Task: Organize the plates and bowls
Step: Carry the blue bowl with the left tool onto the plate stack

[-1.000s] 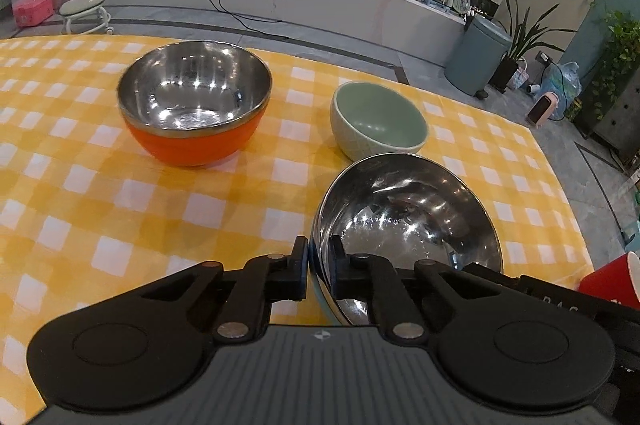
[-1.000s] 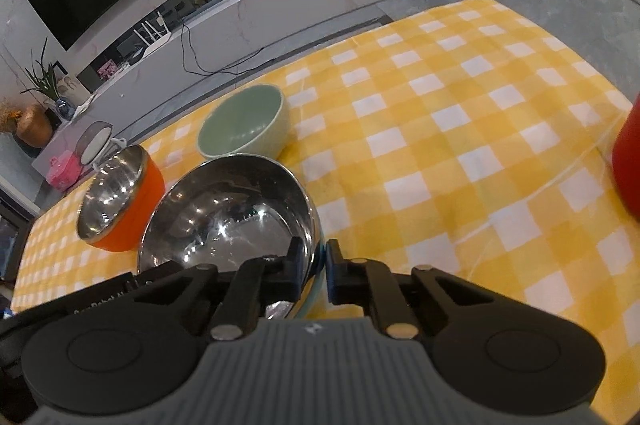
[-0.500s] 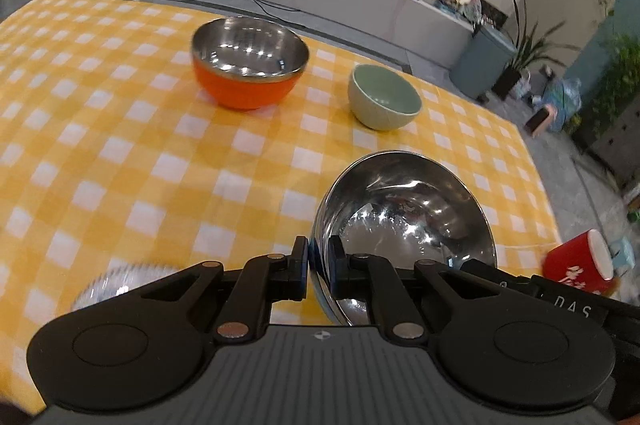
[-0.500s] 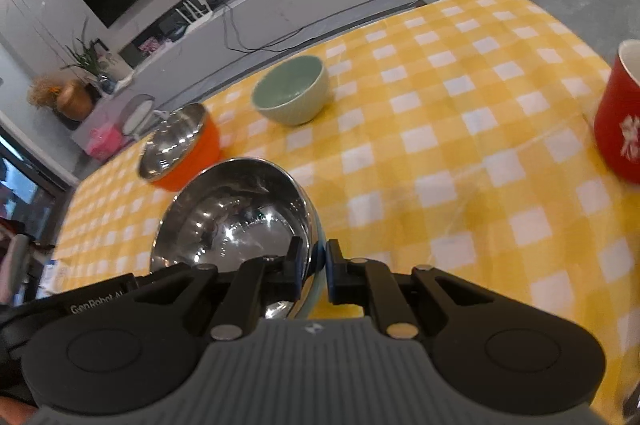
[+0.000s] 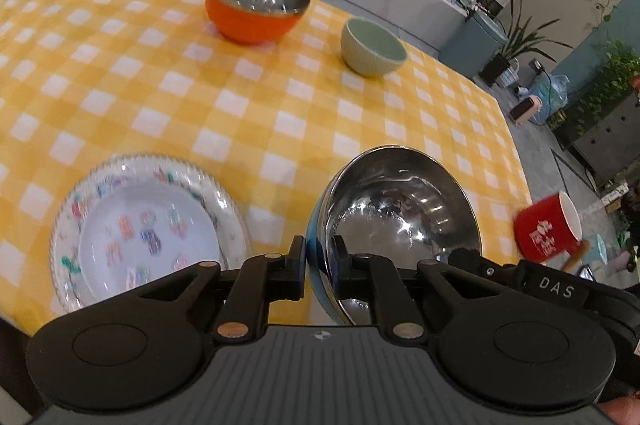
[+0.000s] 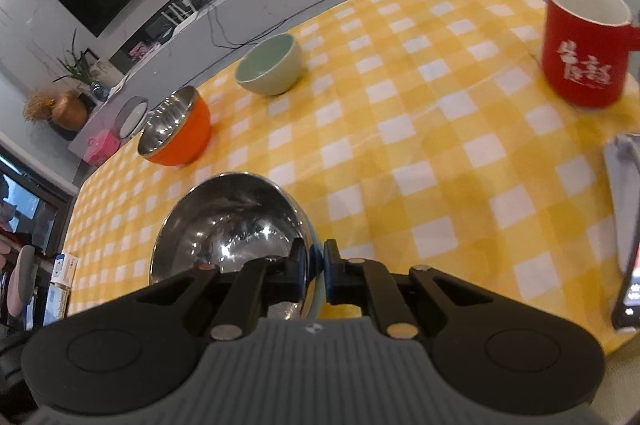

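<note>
Both grippers pinch the rim of a steel bowl with a blue outside (image 5: 400, 221) (image 6: 232, 229), held above the near part of the yellow checked table (image 5: 240, 97). My left gripper (image 5: 319, 257) is shut on its left rim. My right gripper (image 6: 316, 265) is shut on its right rim. A white patterned plate (image 5: 148, 229) lies below, left of the bowl. An orange steel bowl (image 5: 256, 7) (image 6: 176, 129) and a pale green bowl (image 5: 372, 47) (image 6: 270, 65) stand farther back.
A red mug (image 6: 584, 45) (image 5: 548, 229) stands at the table's right side. A phone-like device (image 6: 628, 237) lies near the right edge. The table's near edge (image 5: 24, 321) is just under the plate. Shelf, bin and plants lie beyond the table.
Both grippers have pulled back and up with the blue steel bowl. The patterned plate has come fully into the left view, and the red mug shows whole in the right view.
</note>
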The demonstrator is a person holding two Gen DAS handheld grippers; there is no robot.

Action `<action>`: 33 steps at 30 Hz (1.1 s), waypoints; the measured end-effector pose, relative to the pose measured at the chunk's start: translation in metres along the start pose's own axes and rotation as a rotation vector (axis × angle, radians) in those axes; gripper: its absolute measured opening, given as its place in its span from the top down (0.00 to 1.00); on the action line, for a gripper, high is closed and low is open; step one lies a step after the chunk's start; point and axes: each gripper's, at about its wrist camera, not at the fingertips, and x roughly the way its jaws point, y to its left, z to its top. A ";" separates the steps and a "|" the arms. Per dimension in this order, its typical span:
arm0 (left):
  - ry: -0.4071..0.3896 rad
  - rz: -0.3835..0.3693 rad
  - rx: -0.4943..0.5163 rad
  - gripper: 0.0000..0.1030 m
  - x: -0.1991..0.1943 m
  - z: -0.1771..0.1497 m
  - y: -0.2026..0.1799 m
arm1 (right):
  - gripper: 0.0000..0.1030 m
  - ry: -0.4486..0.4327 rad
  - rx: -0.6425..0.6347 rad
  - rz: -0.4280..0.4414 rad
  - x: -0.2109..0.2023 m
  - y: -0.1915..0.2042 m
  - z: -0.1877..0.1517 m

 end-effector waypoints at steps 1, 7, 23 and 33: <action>0.005 -0.002 -0.001 0.87 0.000 -0.002 0.000 | 0.93 -0.002 -0.001 -0.008 -0.002 -0.001 -0.002; 0.022 0.002 0.007 0.86 0.002 -0.009 -0.002 | 0.94 -0.002 -0.042 -0.049 -0.005 0.003 -0.008; 0.058 0.017 0.009 0.85 0.009 -0.018 0.001 | 0.90 0.055 -0.089 -0.121 0.011 0.008 -0.011; 0.036 0.013 0.044 0.79 0.003 -0.016 -0.002 | 0.62 0.031 -0.122 -0.124 0.008 0.014 -0.012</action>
